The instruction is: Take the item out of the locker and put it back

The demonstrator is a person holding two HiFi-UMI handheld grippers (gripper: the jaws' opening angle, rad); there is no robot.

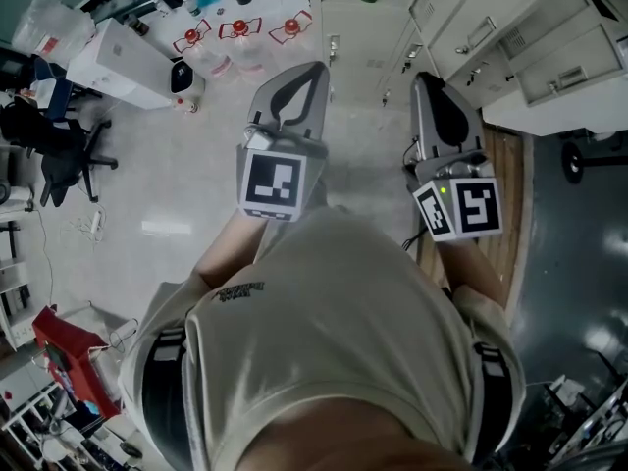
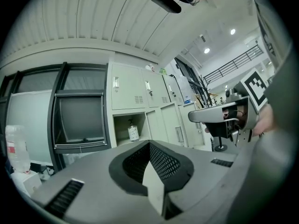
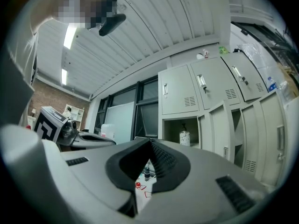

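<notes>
"Head view first: how much room is there to move?"
"Plenty. Pale glossy floor point(image 1: 167, 175) lies open ahead of both tools. The bank of lockers point(image 1: 481, 27) closes off the upper right. A black office chair point(image 1: 59, 155) sits at the left edge and clear red-capped jugs point(image 1: 238, 32) line the top edge, all well apart from the grippers."
"And the lockers themselves?"
"Pale painted sheet metal, flat-fronted, with small vent slots and handles. One lower compartment point(image 2: 122, 125) stands open, with a door point(image 3: 218, 129) ajar just to its right. The bottle point(image 2: 133, 133) stands upright on that compartment's floor, a little toward the right wall, touching neither side."
"The tools?"
"The left gripper point(image 2: 149, 144) has its jaws together at the tips with nothing between them. The right gripper point(image 3: 150, 142) is likewise closed and empty. Both point level toward the lockers, well short of the opening. They have grey moulded shells and dark cross-hatched pads."
"What is the bottle like?"
"Small, white and cylindrical, with a dark pump top. Its label is too small to read."
</notes>
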